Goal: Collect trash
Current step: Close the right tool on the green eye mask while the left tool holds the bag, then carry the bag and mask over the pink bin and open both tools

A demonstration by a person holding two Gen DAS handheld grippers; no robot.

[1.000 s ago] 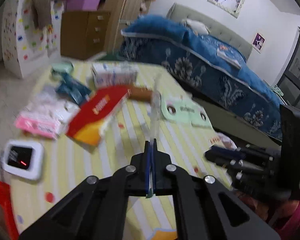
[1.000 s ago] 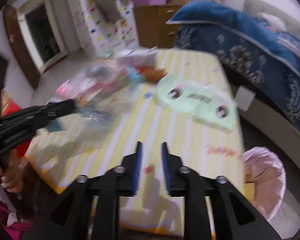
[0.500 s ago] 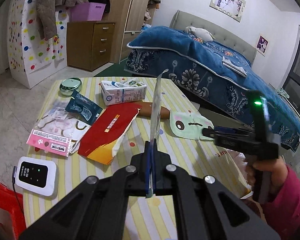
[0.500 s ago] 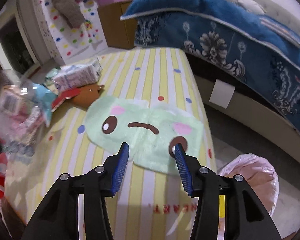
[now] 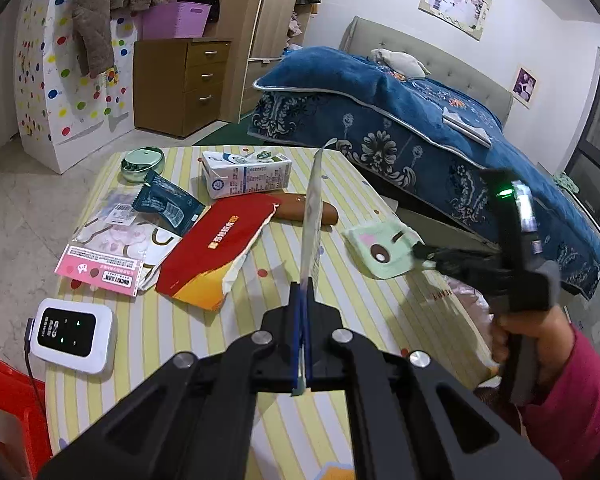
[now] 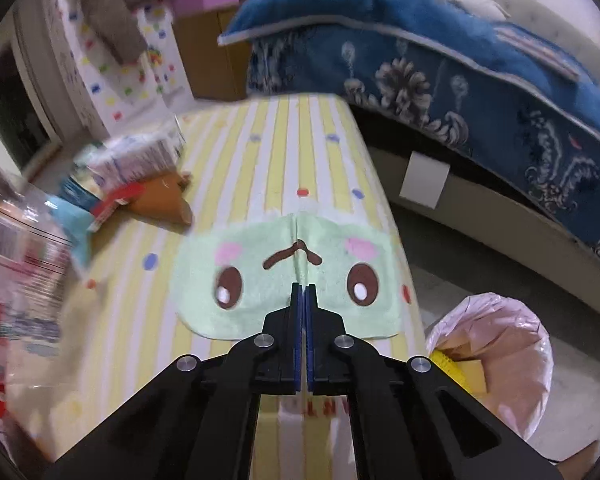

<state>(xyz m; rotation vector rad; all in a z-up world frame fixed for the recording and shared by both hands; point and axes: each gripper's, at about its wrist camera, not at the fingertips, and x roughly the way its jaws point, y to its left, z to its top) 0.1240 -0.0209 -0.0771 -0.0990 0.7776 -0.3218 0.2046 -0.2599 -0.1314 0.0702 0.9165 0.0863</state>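
1. Trash spread over the striped table (image 5: pixel 148 332): clear wrapper (image 5: pixel 313 216), green face mask (image 6: pixel 284 276), red packet (image 5: pixel 220 244), milk carton (image 5: pixel 246 172), dark blue sachet (image 5: pixel 166 202), pink-labelled bag (image 5: pixel 108 256).
2. Left gripper (image 5: pixel 303 292): jaws fully closed, pinching the lower end of the clear wrapper. Wrapper stands upright, edge-on, clear of the table.
3. Right gripper (image 6: pixel 303 292): jaws have just been closing, now pressed together on the near middle of the green face mask. A crease runs up the mask from the tips.
4. Seen from the left wrist, right gripper (image 5: pixel 424 250) pinching the mask's right edge; that edge bunched and raised off the cloth, rest of the mask lying near the table's right side.
5. Hand (image 5: pixel 532 340) in a pink sleeve (image 5: pixel 568 396) wrapped round the right gripper's handle.
6. Bin (image 6: pixel 496 360) lined with a pink bag, on the floor just beside the table's right edge; yellow and brown scraps inside.
7. White device (image 5: pixel 74 334) with lit dots at the table's near left corner.
8. Green tin (image 5: pixel 142 164) at the far left corner, behind the sachet.
9. Brown object (image 5: pixel 296 208) partly under the red packet; kind unclear.
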